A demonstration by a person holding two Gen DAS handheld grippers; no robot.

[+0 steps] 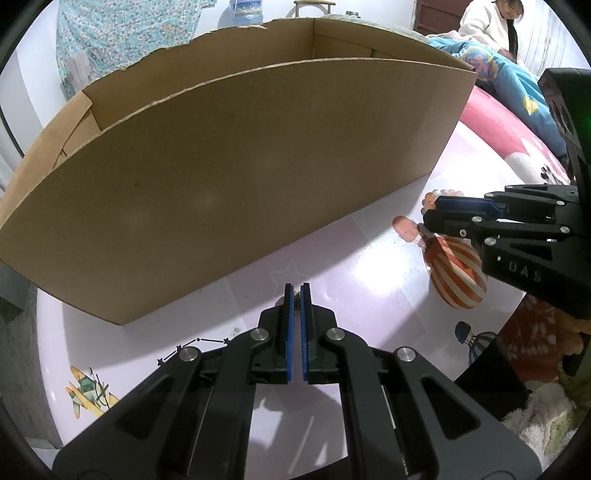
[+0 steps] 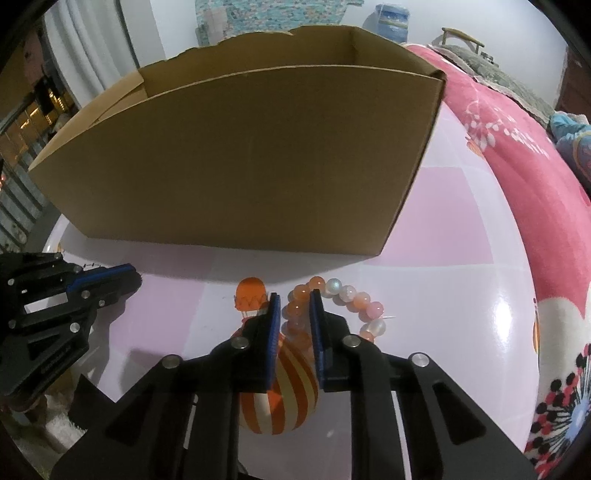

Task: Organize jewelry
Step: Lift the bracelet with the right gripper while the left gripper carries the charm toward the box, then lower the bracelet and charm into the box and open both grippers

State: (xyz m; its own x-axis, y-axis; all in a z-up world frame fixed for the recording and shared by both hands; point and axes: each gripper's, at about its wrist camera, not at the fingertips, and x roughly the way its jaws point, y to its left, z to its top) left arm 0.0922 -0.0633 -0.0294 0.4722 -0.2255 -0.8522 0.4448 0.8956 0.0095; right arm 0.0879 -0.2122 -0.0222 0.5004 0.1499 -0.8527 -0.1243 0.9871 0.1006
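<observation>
A bracelet of orange, pink and white beads point(image 2: 364, 300) lies on the lilac table in front of a large open cardboard box point(image 2: 240, 166). My right gripper point(image 2: 293, 295) straddles the bracelet's left side, its blue pads pressed against the beads between them. In the left wrist view the right gripper point(image 1: 430, 213) comes in from the right, with the beads point(image 1: 441, 192) showing behind its tips. My left gripper point(image 1: 296, 290) is shut near the box point(image 1: 221, 184), with a tiny dark greenish piece point(image 1: 296, 296) pinched at its tips. It also shows at the far left, the left gripper point(image 2: 135, 280), apart from the bracelet.
The table point(image 2: 461, 221) carries printed pictures: orange striped balloons point(image 2: 277, 391) and a small plane point(image 1: 88, 391). A pink flowered blanket point(image 2: 535, 166) borders it on the right. A person in a white top point(image 1: 487, 26) sits at the back right beside a blue quilt point(image 1: 509, 77).
</observation>
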